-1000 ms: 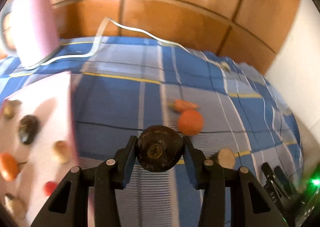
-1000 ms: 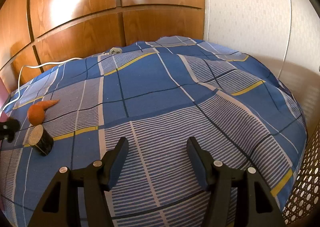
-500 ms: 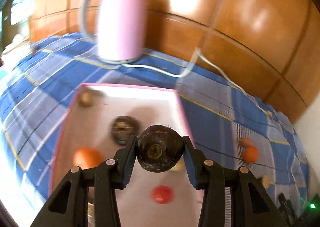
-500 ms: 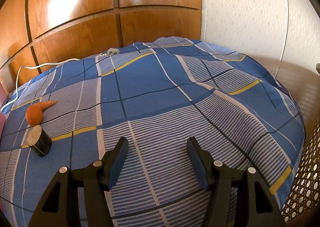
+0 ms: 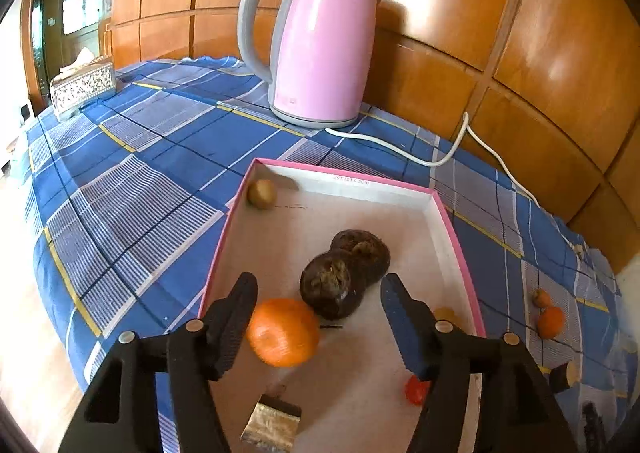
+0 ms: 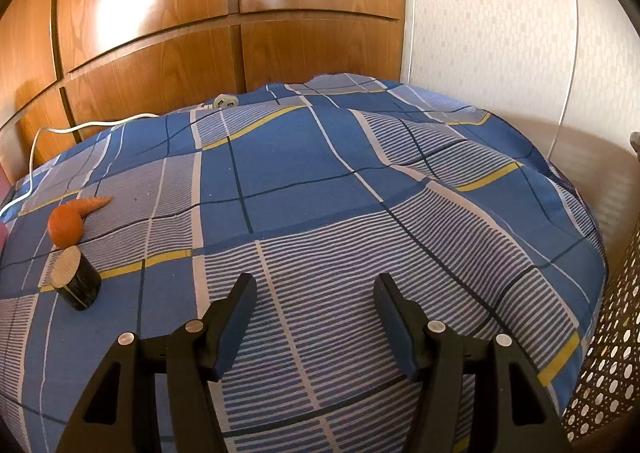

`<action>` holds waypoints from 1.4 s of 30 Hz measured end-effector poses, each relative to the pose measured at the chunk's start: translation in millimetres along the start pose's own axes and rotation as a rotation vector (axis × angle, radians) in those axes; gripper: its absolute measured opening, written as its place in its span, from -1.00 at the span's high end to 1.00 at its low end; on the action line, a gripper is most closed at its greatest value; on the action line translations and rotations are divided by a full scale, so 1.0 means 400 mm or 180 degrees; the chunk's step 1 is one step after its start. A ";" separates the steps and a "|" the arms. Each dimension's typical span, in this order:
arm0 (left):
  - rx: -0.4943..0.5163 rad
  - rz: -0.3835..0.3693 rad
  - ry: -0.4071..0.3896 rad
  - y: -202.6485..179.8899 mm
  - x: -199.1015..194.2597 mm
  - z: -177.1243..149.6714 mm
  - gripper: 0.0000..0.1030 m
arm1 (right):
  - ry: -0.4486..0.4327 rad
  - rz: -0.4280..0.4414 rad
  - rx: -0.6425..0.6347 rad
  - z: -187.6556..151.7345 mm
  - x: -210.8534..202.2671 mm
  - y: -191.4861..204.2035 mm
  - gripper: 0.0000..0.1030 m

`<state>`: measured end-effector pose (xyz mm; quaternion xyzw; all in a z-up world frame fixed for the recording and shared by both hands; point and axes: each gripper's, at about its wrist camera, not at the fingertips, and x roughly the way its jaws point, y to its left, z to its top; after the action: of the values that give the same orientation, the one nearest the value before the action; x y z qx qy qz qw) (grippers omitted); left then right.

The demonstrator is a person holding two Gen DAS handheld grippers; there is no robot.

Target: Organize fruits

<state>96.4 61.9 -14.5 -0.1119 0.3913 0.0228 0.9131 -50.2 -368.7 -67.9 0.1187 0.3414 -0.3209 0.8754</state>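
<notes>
In the left wrist view my left gripper is open above a pink-rimmed white box. A dark brown round fruit lies in the box just beyond the fingers, touching a second dark fruit. An orange, a small brown fruit, a red fruit and a cut piece also lie in the box. In the right wrist view my right gripper is open and empty over the blue checked cloth. An orange fruit, a carrot and a dark cut cylinder lie at its left.
A pink kettle with a white cord stands behind the box. A patterned tissue box sits at far left. Orange pieces lie on the cloth right of the box. A wicker basket is at the right edge.
My left gripper has opened and let go of the dark fruit, which now lies in the box beside the other dark fruit. The right gripper has barely moved.
</notes>
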 end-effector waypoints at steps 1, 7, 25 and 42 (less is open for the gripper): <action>0.0012 -0.0009 -0.0003 -0.001 -0.001 -0.001 -0.30 | -0.0001 -0.0003 -0.0002 0.000 0.000 0.000 -0.20; 0.0071 -0.0057 -0.0066 0.000 -0.050 -0.034 -0.55 | -0.0007 -0.0017 -0.0017 -0.001 0.001 0.002 -0.21; 0.0197 0.0012 -0.0103 0.026 -0.126 -0.127 -0.87 | 0.0019 0.0008 -0.0041 0.002 0.003 0.003 -0.27; 0.0255 0.0013 -0.0028 0.033 -0.114 -0.150 -0.89 | 0.0322 0.0139 -0.0105 0.037 0.013 0.005 -0.28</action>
<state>20.7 63.4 -24.2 -0.0744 0.3881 0.0095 0.9186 -38.2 -376.1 -60.5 0.1277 0.3879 -0.2896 0.8657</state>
